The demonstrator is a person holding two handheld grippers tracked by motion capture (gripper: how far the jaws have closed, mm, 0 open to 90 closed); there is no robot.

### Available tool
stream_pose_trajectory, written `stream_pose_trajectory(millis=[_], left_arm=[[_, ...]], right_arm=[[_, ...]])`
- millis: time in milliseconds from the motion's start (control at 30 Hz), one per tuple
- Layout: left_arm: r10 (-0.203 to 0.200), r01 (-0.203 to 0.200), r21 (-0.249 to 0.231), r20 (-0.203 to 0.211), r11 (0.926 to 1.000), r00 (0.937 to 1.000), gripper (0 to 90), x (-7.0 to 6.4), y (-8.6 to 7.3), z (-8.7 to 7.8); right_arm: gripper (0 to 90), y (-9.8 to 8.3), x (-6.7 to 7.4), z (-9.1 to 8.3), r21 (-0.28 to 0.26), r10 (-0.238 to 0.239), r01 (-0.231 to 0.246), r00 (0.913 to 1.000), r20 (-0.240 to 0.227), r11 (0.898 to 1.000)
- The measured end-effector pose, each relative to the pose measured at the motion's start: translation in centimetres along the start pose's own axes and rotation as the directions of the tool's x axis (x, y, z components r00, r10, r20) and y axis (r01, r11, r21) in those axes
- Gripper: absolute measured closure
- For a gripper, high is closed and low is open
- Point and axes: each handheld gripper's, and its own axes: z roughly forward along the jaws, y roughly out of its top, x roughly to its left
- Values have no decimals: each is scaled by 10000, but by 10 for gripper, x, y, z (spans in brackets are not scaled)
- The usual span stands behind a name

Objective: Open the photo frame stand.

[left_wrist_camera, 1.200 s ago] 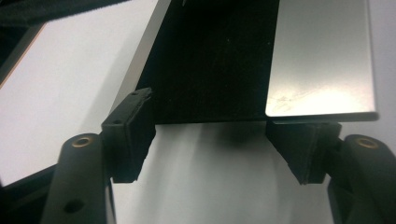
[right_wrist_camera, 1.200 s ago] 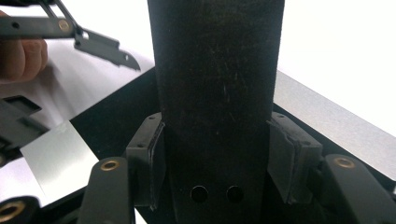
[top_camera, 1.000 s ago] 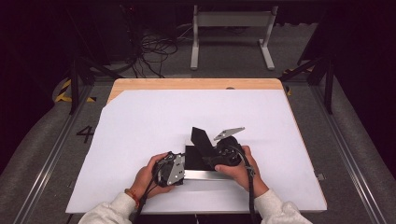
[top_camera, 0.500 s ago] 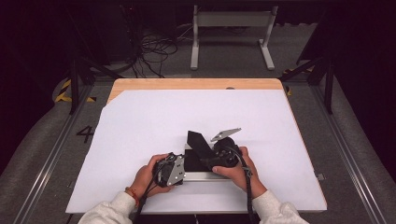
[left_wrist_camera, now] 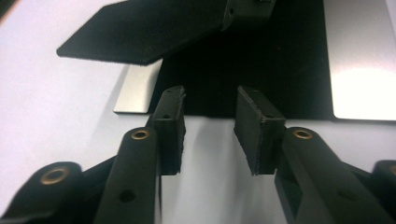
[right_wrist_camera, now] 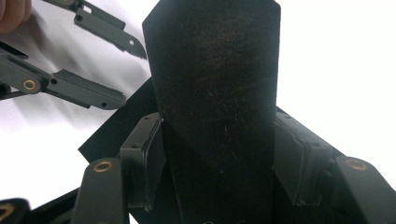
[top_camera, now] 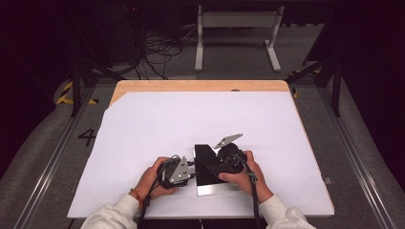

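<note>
**Inspector:** Two claws on one job. Take the high view first.

**Operator:** My right gripper has the black flap raised at a slant off the silver plate, near my edge of the white table. My left gripper lies level just beside the plate's left edge and points at it. I judge that I lift the flap to open the way for the left claw underneath.

**Inspector:** Left gripper view?

**Operator:** My left claw is partly open and has just been closing. Nothing is between its pads, just bare table. The black mat on the plate lies directly ahead, apart from the tips. The flap hangs above and to the left.

**Inspector:** Right gripper view?

**Operator:** The flap runs straight up between my right claw's pads, which sit against its two long edges at a middling width. These jaws have just been opening a little, so I rate the hold as light.

**Inspector:** Surroundings and obstructions?

**Operator:** The table around the plate is bare. Cables and a grey stand are on the floor beyond the table, well apart. The left claw is close beside the flap, and the two claws crowd each other. The flap may slip and drop onto the left jaws.
</note>
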Motion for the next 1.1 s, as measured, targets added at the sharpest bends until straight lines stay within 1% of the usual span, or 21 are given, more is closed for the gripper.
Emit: stream_pose_trajectory(millis=[33, 100, 133, 167, 233, 300, 367, 433, 467, 533, 600, 633, 667, 733, 767, 800, 867, 900, 1000, 1067, 1100], left_arm=[[71, -70, -20, 37, 10000, 10000, 550, 0, 0, -1], [52, -51, -14, 144, 10000, 9999, 534, -1, 0, -5], [366, -367, 99, 114, 9993, 9993, 493, -5, 1, -6], [554, -555, 71, 64, 9984, 9984, 499, -6, 1, -6], [527, -526, 95, -103, 9986, 9986, 465, -7, 1, -7], [439, -438, 102, -137, 9990, 9989, 437, -6, 0, -7], [505, -504, 116, -99, 9987, 9987, 428, -6, 0, -8], [595, -591, 216, -204, 9980, 9980, 422, -5, -1, -11], [465, -459, 216, -288, 9987, 9985, 412, -3, -2, -15], [449, -444, 191, -297, 9988, 9985, 401, -2, -3, -16], [529, -518, 403, -267, 9978, 9982, 395, -2, -6, -18], [506, -495, 496, -207, 9975, 9985, 368, -2, -7, -18], [538, -528, 462, -212, 9975, 9983, 368, -3, -8, -18], [497, -472, 501, -499, 9976, 9975, 354, -5, -7, -18], [544, -516, 443, -654, 9977, 9964, 326, -7, -5, -16], [690, -641, 558, -902, 9964, 9935, 303, -8, -4, -15], [724, -672, 562, -951, 9962, 9928, 274, -9, -3, -14], [747, -689, 560, -1092, 9960, 9912, 274, -10, -2, -14], [820, -719, 698, -1547, 9950, 9845, 242, -11, -2, -15], [794, -675, 727, -1755, 9951, 9813, 234, -10, -3, -14], [794, -686, 680, -1726, 9953, 9818, 214, -10, -4, -14]], right_arm=[[395, 0, 0, -1, -20, 2, -2, 10000, -21, 10000], [395, 0, -2, -4, -170, 202, -204, 9997, -134, 9996], [396, 2, -3, -6, -289, 340, -344, 9993, -157, 9990], [396, 3, -3, -7, -294, 411, -416, 9990, -190, 9987], [396, 4, -4, -10, -398, 586, -595, 9980, -234, 9974], [396, 6, -4, -11, -324, 619, -627, 9978, -243, 9975], [396, 7, -4, -11, -279, 629, -636, 9977, -255, 9976], [396, 8, -4, -11, -228, 648, -657, 9971, -408, 9976], [396, 11, -6, -13, -177, 716, -727, 9958, -577, 9972], [397, 12, -8, -14, -240, 749, -766, 9950, -655, 9968], [397, 15, -9, -16, -205, 835, -853, 9937, -746, 9961], [397, 16, -11, -17, -261, 904, -927, 9929, -767, 9954], [397, 18, -12, -18, -304, 1038, -1068, 9909, -862, 9938], [397, 20, -13, -21, -360, 1091, -1133, 9887, -1026, 9929], [396, 25, -9, -21, -182, 1044, -1069, 9887, -1074, 9941], [396, 27, -8, -20, -115, 948, -966, 9893, -1105, 9953], [396, 29, -6, -20, 11, 912, -917, 9897, -1106, 9958], [396, 32, -5, -19, 143, 845, -834, 9909, -1052, 9964], [396, 37, -6, -17, 301, 944, -918, 9904, -1013, 9953], [395, 39, -9, -15, 369, 1030, -996, 9890, -1063, 9943], [395, 39, -10, -13, 443, 1115, -1072, 9877, -1100, 9933]])
